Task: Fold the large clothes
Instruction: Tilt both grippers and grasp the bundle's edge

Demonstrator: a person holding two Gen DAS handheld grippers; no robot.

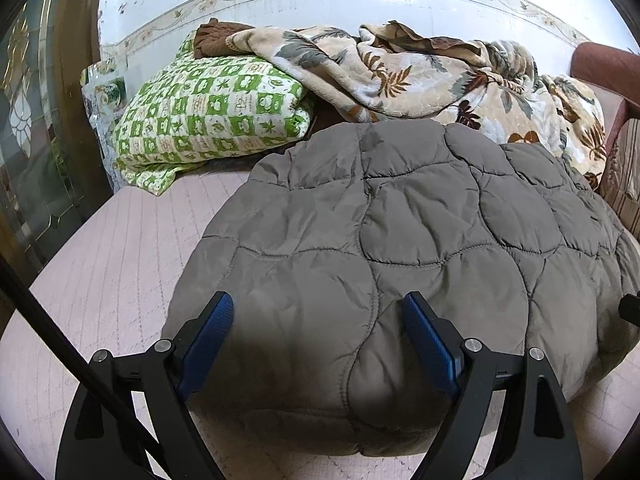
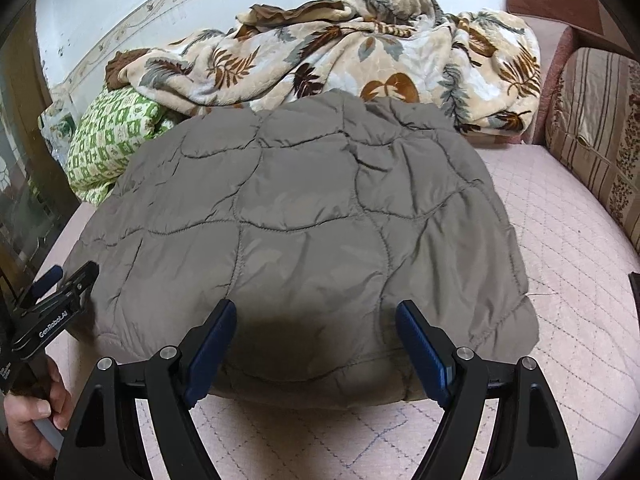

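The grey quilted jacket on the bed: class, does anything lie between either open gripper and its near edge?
Nothing visible does. The grey quilted jacket lies flat on the pink bedcover, and its near hem sits between the fingers of both the left gripper and the right gripper. The leaf-print blanket and green checked quilt lie behind it.

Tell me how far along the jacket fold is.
Done: the grey quilted jacket lies as a compact folded bundle on the pink bed cover. In hand: nothing; the left gripper and right gripper are open over its near edge. Left: any further fold cannot be judged.
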